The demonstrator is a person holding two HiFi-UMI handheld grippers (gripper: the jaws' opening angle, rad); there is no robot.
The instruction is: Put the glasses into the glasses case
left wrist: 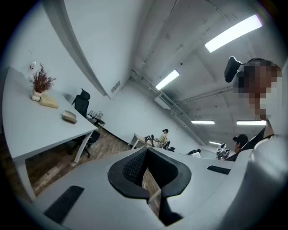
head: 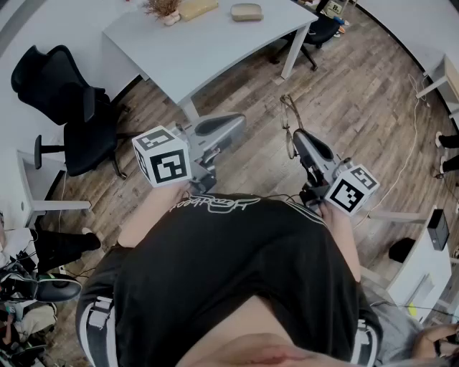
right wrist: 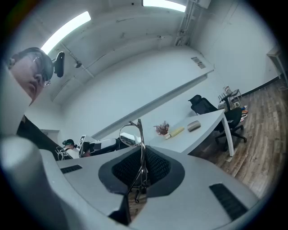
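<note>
Head view: the person's torso covers both hands and the rear of each gripper. The glasses (head: 290, 123) show there only as a thin wire outline against the wooden floor, projecting forward from the right gripper (head: 295, 136).

Right gripper view: the right gripper (right wrist: 140, 179) has its jaws clamped on the glasses (right wrist: 135, 134) at the folded frame. One lens stands clear above the pads; the rest is edge-on and hard to separate.

Left gripper view: the left gripper (left wrist: 149, 182) has its jaws drawn almost together, with a sliver of floor visible between them and nothing held. The left gripper (head: 231, 123) appears in the head view as one closed shape.

The glasses case (head: 246, 11) lies on the white table (head: 208, 50), well apart from both grippers. Whether the glasses case (left wrist: 69, 117) is open or closed cannot be determined.
</note>
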